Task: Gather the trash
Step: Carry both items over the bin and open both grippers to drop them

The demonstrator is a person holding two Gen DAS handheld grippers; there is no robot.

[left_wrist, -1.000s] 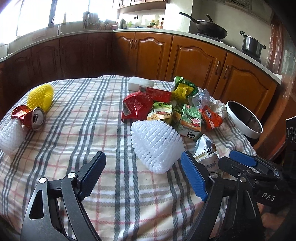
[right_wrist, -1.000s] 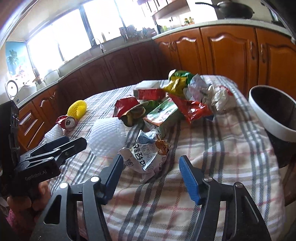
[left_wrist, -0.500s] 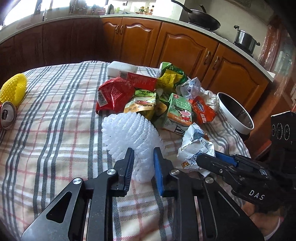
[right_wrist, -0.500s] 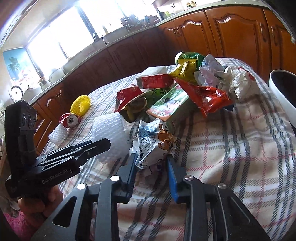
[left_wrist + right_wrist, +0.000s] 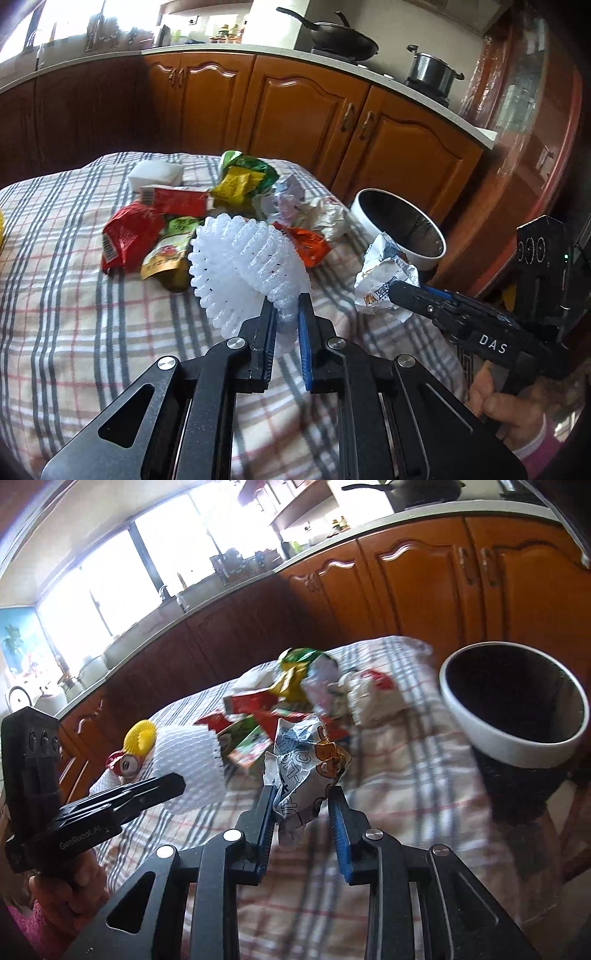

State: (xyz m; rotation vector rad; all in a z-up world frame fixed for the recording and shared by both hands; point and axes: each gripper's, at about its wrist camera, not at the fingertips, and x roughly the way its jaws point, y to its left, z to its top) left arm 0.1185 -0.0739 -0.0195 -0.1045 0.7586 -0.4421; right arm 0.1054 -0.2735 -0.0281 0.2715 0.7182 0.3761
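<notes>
Bin point(image 5: 517, 746) interior dark, contents unclear.

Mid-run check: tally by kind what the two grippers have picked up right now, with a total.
White foam net, in the left gripper: 1
Crumpled wrapper, in the right gripper: 1
Total: 2
</notes>
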